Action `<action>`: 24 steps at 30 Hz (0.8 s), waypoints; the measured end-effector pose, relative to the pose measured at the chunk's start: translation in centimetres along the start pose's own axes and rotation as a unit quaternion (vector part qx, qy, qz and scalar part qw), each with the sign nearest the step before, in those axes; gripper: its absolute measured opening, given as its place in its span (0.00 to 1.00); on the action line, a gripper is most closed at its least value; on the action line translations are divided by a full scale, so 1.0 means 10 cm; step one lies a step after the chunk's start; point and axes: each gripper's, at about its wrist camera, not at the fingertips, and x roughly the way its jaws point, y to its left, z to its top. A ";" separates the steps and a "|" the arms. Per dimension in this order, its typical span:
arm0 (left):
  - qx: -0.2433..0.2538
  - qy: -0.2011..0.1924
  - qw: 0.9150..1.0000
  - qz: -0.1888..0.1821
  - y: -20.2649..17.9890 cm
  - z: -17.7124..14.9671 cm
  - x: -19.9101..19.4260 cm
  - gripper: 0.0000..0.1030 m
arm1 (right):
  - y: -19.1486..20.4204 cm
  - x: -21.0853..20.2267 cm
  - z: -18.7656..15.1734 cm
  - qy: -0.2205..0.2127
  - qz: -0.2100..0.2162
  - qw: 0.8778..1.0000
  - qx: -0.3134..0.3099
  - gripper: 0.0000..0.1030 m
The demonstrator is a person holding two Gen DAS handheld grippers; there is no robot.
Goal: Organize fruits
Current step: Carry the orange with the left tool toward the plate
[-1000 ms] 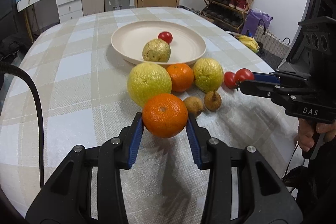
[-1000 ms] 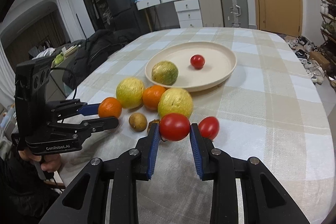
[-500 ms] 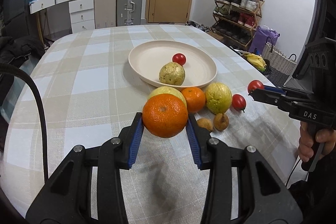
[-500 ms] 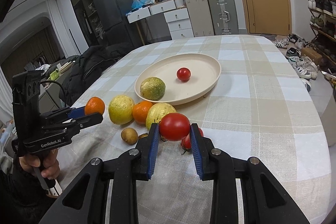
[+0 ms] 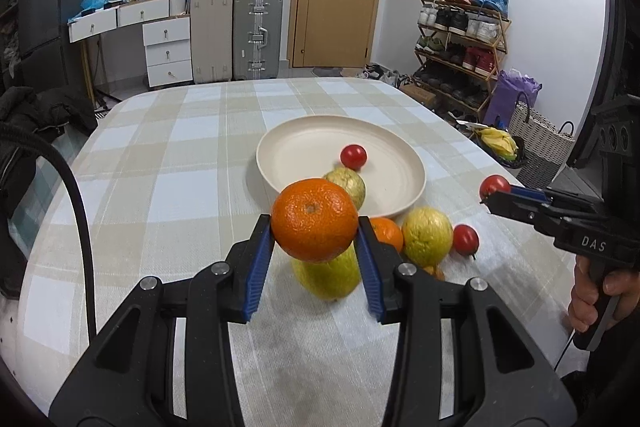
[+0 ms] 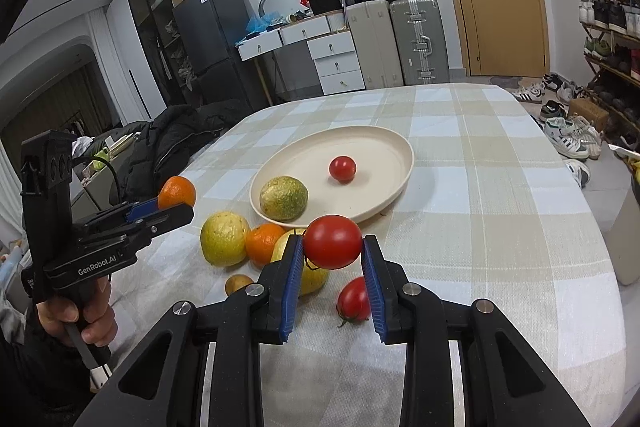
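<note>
My left gripper [image 5: 315,227] is shut on an orange [image 5: 315,219] and holds it in the air above the near fruit pile. My right gripper [image 6: 332,247] is shut on a red tomato [image 6: 333,241], also lifted; it shows in the left wrist view [image 5: 494,185]. The cream plate [image 6: 384,147] holds a green-yellow citrus [image 6: 283,197] and a small tomato [image 6: 342,169]. On the cloth near the plate lie two yellow citrus [image 6: 223,238], a second orange [image 6: 264,244], another tomato [image 6: 353,300] and a small brown fruit [image 6: 237,283].
The table has a checked cloth [image 6: 500,211]. Around it stand a drawer unit with suitcases [image 5: 224,35], a shoe rack [image 5: 460,39], a basket and bananas [image 5: 498,143] on the right, and a black coat [image 6: 172,135] on the left.
Both grippers have risen and pulled back from the pile with their fruits still held. The fruit on the cloth and on the plate has not moved.
</note>
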 end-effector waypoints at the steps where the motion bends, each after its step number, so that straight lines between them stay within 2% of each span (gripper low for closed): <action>1: -0.003 -0.002 1.000 0.001 0.01 0.02 0.01 0.37 | 0.01 0.01 0.02 0.000 0.000 1.000 -0.002 0.30; 16: -0.002 -0.020 1.000 0.017 0.00 0.22 0.17 0.37 | 0.07 0.10 0.23 -0.012 0.004 1.000 -0.025 0.30; 24: -0.008 -0.017 1.000 0.018 0.03 0.28 0.28 0.37 | 0.02 0.17 0.30 -0.014 0.006 1.000 -0.014 0.30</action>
